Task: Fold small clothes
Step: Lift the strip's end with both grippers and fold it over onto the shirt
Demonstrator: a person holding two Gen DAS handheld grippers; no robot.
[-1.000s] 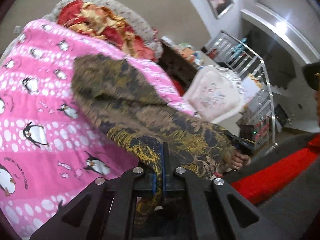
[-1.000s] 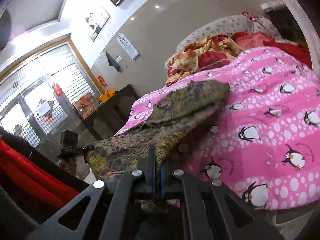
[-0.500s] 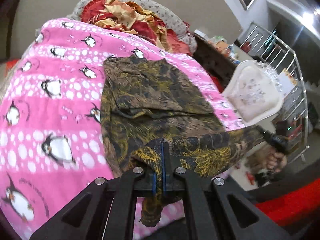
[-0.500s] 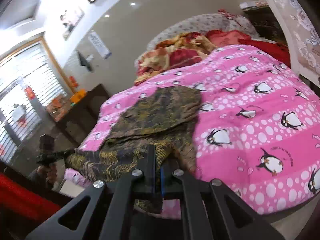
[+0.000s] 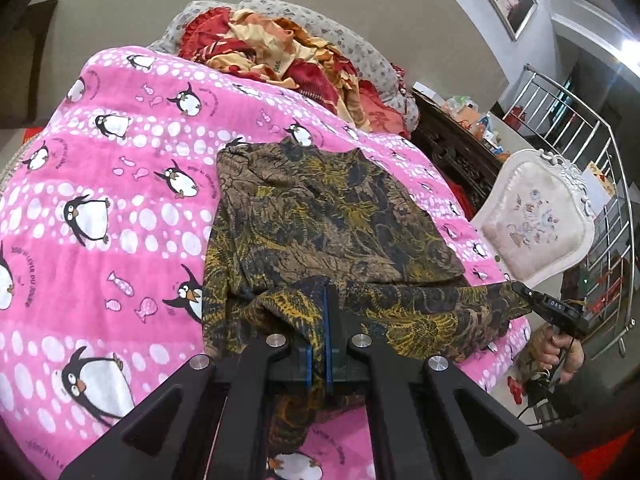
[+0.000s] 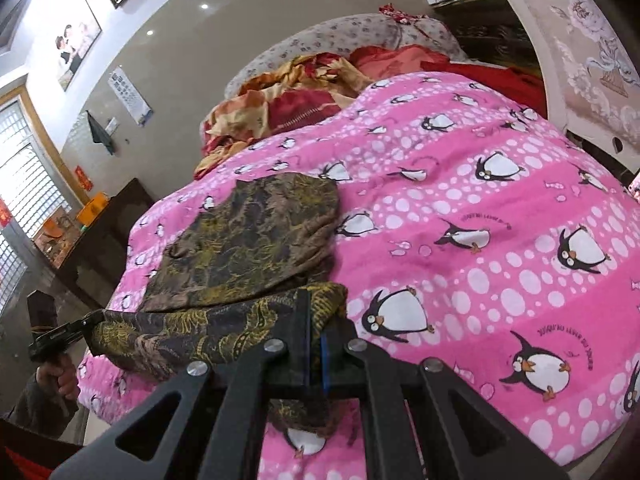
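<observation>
A brown and gold patterned garment lies on the pink penguin blanket. Its far part rests flat on the bed. Its near edge is lifted and stretched between both grippers. My left gripper is shut on the left end of that edge, with cloth hanging down through the fingers. The right gripper, held in a hand, pinches the other end. In the right wrist view the garment lies at centre left, my right gripper is shut on its hem, and the left gripper shows at the far left.
A heap of red and gold bedding and a grey floral pillow lie at the head of the bed. A white upholstered chair stands beside the bed, with a dark wooden cabinet and a metal railing behind it.
Both grippers have moved forward and down over the bed with the hem. The garment, hanging bunched before, now lies spread on the blanket, only its near edge still lifted.
</observation>
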